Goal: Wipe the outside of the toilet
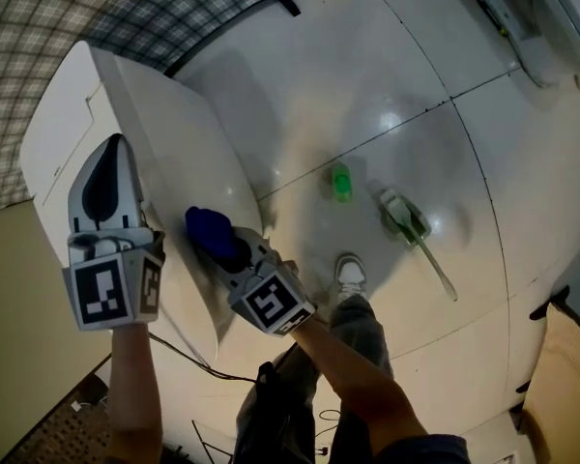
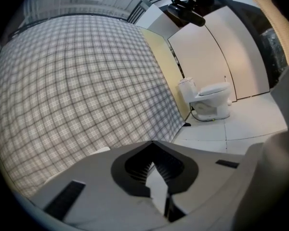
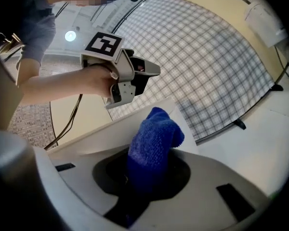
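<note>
Right claw [image 1: 222,245] clamped on a blue cloth [image 3: 153,141] at the toilet's [image 1: 184,133] side; left claw [image 1: 114,158] over the toilet. Its jaws are together.

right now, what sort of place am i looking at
Likely a bathroom or toilet test room: a white toilet stands on a glossy white tiled floor, and a brush lies there near a green bottle.

Cloth [image 1: 208,228] beside toilet [image 1: 174,133]; bottle [image 1: 341,183] left of brush [image 1: 414,230] on floor [image 1: 416,85]
</note>
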`<state>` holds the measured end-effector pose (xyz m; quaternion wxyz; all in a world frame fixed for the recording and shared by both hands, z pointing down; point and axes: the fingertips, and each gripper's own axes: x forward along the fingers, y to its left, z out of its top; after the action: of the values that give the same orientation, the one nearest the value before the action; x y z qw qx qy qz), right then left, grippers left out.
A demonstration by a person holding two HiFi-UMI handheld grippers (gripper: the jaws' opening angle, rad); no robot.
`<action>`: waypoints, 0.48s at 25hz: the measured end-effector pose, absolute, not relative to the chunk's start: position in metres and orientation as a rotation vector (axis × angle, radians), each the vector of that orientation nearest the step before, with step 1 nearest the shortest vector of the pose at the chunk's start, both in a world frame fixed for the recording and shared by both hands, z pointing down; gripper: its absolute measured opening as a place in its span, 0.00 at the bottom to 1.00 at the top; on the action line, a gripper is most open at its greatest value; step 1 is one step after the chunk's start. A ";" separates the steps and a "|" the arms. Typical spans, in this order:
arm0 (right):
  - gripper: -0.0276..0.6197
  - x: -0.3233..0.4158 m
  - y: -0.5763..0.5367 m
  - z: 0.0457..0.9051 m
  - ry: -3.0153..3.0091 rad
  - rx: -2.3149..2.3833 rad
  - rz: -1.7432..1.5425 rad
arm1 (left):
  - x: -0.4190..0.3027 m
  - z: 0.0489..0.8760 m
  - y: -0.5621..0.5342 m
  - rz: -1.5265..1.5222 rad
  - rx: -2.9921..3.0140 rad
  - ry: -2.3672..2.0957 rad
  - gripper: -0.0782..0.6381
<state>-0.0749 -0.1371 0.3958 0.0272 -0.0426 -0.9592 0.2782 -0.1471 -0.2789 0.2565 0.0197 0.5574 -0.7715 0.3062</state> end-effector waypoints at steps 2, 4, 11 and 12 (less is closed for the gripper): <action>0.16 -0.067 -0.133 0.399 -2.946 -0.075 0.860 | -0.142 0.257 -0.271 0.947 1.750 -2.376 0.13; 0.16 -0.066 -0.132 0.400 -2.947 -0.044 0.819 | -0.138 0.254 -0.262 0.948 1.763 -2.361 0.13; 0.16 -0.084 -0.160 0.380 -2.960 0.003 0.724 | -0.133 0.240 -0.256 0.893 1.798 -2.326 0.13; 0.16 -0.092 -0.170 0.379 -2.971 0.006 0.718 | -0.136 0.237 -0.260 0.891 1.795 -2.337 0.13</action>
<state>-0.0918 -0.1702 0.3788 0.0427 0.0019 -0.9711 0.2348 -0.1360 -0.2602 0.2372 0.0316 0.5828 -0.7587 0.2893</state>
